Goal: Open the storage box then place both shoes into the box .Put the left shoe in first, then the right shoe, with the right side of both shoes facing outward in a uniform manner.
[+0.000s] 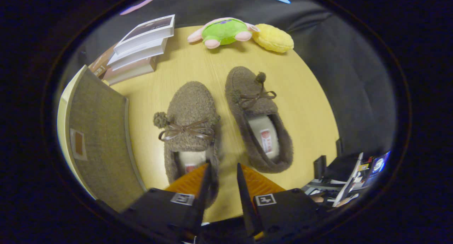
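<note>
Two brown fuzzy slippers with bows lie side by side on the yellow table (304, 106), toes pointing away from me. The left shoe (189, 109) is just ahead of my fingers, its heel end under them. The right shoe (256, 116) lies a little farther off, to the right of the fingers. My gripper (223, 166) is open. One fingertip (208, 169) sits over the left shoe's heel opening; the other is outside its right side wall, over bare table. The grey fabric storage box (101, 138) stands left of the left shoe; whether its lid is raised I cannot tell.
A stack of books (141, 47) lies beyond the box at the table's back. A green plush turtle (223, 32) and a yellow plush (272, 38) sit beyond the shoes. Off the table's right edge is a clutter of stands and papers (350, 180).
</note>
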`<state>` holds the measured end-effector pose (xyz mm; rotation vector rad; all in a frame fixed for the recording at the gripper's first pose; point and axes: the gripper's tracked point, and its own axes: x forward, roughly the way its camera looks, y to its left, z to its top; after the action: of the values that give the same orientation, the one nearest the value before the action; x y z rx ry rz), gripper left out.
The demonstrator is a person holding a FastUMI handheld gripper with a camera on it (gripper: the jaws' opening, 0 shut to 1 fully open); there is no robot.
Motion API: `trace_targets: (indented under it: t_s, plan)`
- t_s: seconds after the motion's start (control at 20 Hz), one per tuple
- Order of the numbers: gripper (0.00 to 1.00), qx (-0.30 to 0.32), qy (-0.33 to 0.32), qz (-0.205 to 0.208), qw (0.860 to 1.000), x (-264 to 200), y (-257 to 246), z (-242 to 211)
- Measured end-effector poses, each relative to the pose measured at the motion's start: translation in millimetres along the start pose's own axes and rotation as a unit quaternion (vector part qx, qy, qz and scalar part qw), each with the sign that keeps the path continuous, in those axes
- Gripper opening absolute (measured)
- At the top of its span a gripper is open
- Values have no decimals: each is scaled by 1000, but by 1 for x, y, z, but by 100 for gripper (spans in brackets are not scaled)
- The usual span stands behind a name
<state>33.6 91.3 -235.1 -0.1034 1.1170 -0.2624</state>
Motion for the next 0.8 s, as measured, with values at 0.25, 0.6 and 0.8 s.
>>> trace_targets:
  t_s: [0.25,0.6,0.8]
  plan:
    - [20,11,24,34,999,26,9,-10]
    - [9,20,31,63,997,25,17,-12]
    - [4,7,18,74,997,21,20,-13]
